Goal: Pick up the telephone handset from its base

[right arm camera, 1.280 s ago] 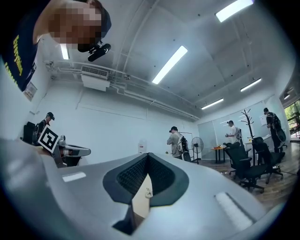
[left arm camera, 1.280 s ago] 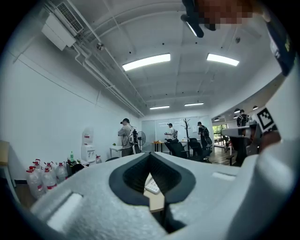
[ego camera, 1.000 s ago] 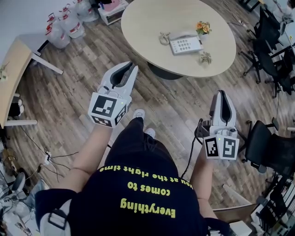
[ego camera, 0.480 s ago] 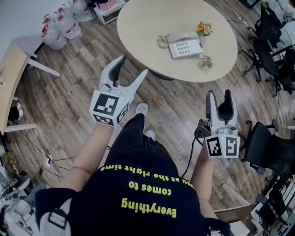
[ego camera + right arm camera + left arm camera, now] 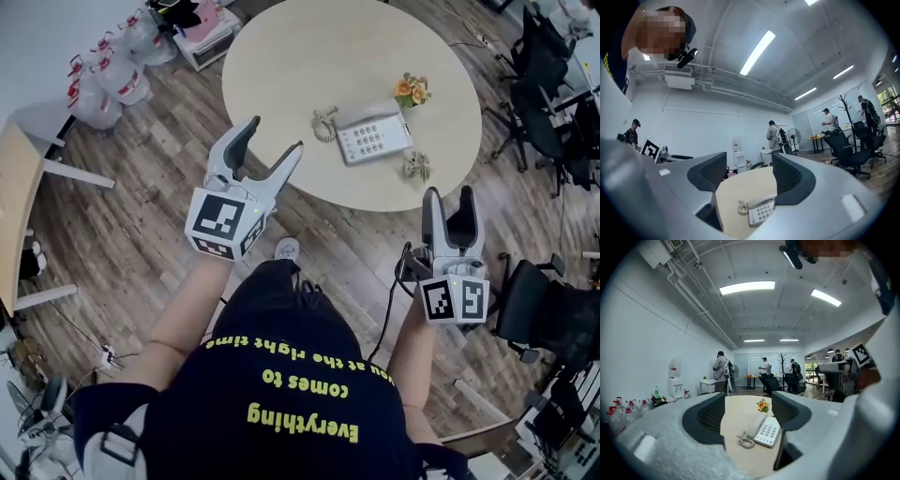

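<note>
**Inspector:** Report position of telephone handset [image 5: 367,114].

**Assistant:** Found seated along the far side of its base [image 5: 377,142], keypad facing up, toward the near rim of the round table [image 5: 281,56]. Noted coiled cord [image 5: 323,125] bunched at the left end, flowers [image 5: 411,89] just beyond the base, small ornament [image 5: 415,167] just beside it on the near side. Not yet lifted.

**Inspector:** State condition of left gripper [image 5: 276,136].

**Assistant:** Found jaws spread wide, just been opening, with nothing held between them. Carried level and aimed at the telephone, which is framed between the jaws in the left gripper view but far off and untouched.

**Inspector:** And right gripper [image 5: 448,194]?

**Assistant:** Much the same: jaws wide, just been opening further, holding nothing. Pointed at the same target, short of the table rim.

**Inspector:** Account for the posture.

**Assistant:** Judged as preparation: opened early so as to arrive ready to straddle the handset. Cannot tell which gripper is meant for the lift. Recommend care over cord drag and the flowers close by.
</note>
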`<state>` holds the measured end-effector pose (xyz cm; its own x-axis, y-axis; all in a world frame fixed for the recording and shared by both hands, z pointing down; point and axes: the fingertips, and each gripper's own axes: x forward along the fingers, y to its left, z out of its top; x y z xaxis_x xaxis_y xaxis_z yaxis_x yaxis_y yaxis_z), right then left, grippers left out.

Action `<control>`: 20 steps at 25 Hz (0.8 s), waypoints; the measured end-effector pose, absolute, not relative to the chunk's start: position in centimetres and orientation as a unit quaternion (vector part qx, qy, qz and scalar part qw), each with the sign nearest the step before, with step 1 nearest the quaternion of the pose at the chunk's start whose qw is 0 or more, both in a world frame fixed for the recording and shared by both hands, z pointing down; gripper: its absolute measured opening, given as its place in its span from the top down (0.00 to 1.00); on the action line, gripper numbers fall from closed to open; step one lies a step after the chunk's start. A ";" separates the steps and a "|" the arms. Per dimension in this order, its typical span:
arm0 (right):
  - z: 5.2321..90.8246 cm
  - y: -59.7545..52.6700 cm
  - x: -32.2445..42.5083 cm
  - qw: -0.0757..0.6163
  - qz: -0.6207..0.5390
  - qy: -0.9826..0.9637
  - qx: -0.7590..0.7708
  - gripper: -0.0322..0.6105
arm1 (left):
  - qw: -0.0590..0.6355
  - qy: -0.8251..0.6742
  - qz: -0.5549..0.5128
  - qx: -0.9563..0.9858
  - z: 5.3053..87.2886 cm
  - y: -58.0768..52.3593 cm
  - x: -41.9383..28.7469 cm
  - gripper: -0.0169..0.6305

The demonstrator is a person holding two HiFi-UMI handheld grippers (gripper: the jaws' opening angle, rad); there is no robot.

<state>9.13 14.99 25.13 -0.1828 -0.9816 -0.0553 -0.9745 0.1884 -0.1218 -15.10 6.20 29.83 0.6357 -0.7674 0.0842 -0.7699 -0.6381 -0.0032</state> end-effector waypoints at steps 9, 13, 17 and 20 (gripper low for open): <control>26.5 8.3 9.1 0.046 -0.052 0.751 -0.657 0.49 | 0.017 -0.385 0.045 0.922 29.6 -2.1 -13.4 0.49; 27.1 6.9 9.7 0.030 -0.047 0.740 -0.670 0.56 | 0.030 -0.375 0.052 0.925 30.9 -4.1 -12.2 0.49; 27.9 4.7 11.0 0.023 -0.056 0.744 -0.666 0.59 | 0.041 -0.370 0.058 0.927 32.0 -5.6 -10.3 0.49; 28.2 2.7 12.0 0.028 -0.061 0.753 -0.655 0.62 | 0.041 -0.377 0.057 0.924 32.2 -7.0 -9.3 0.49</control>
<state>11.97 2.68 28.18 -0.1417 -0.9892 0.0383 -0.9824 0.1357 -0.1285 -9.26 -7.01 32.18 0.7097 -0.6911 0.1368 -0.7005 -0.7129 0.0320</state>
